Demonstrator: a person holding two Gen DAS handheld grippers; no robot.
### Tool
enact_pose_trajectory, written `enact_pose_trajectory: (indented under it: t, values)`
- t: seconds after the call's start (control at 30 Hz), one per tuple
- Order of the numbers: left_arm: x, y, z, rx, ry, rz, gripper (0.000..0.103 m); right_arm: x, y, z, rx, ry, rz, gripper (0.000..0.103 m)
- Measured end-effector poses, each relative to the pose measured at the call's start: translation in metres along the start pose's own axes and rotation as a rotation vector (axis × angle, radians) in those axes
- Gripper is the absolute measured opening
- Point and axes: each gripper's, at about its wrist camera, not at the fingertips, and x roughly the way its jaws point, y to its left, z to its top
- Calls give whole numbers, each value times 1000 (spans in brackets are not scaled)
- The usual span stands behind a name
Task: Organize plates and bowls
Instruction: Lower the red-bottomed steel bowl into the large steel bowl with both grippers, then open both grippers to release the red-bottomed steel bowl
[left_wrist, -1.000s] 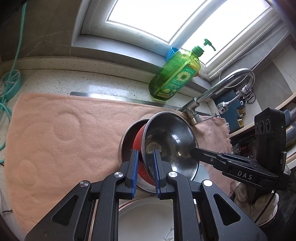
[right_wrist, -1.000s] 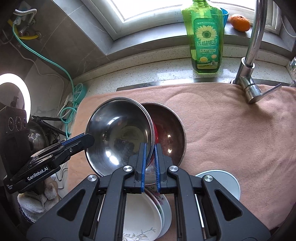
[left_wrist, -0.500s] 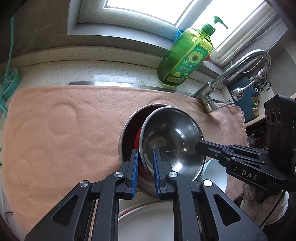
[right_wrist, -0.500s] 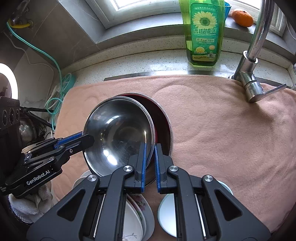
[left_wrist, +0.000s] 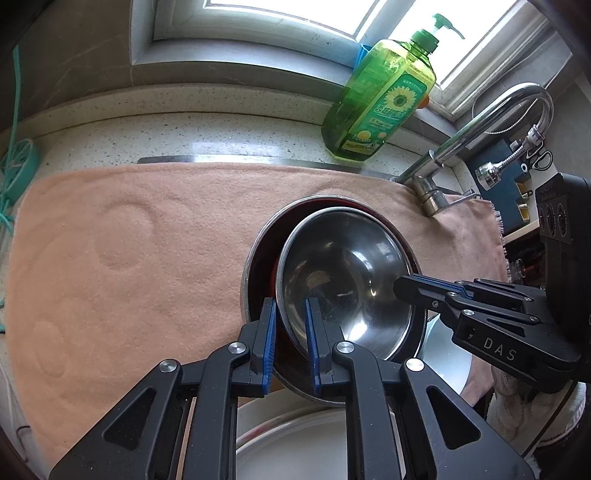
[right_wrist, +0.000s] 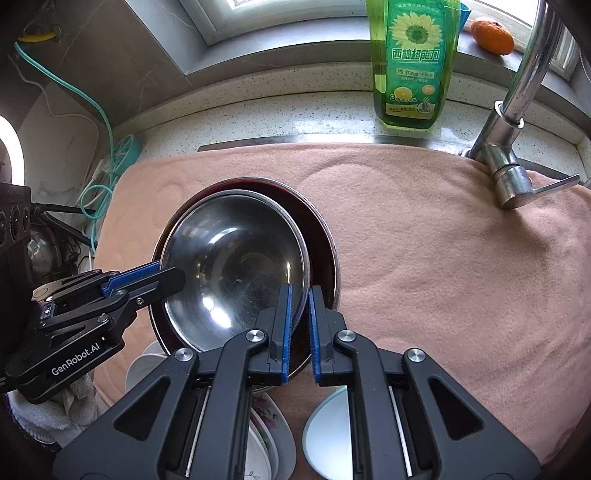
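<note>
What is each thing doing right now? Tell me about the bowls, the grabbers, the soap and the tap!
Steel bowl: held by its rim, sitting inside the red bowl.
Red bowl: upright on the towel.
Left gripper: shut on the steel bowl.
Right gripper: shut on the steel bowl.
Soap bottle: standing upright.
Tap: no water running.
</note>
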Motion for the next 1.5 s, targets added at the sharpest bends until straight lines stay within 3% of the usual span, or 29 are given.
enact_pose_trajectory:
  t: [0.73,1.0,1.07,1.1,1.2,1.37,1.5]
  values:
    - [5,0,2,7,29,8,15,-2,11,-1,-43,13,-38,15]
    - [-3,-4,1,13,12,7,23,-20,19,-2,-75,-51,-49,36]
    - [-5,-5,2,16,6,6,23,-26,20,-1,-80,-66,-43,48]
    - [-7,-5,2,19,1,2,24,-29,20,-2,-80,-73,-38,49]
    - [-15,-7,1,25,-27,4,37,-39,19,-4,-79,-104,-36,57]
    - [-34,-6,1,8,-83,-9,67,-58,13,-12,-63,-166,-37,69]
    - [-43,-7,-2,1,-105,-14,67,-71,8,-21,-58,-191,-38,72]
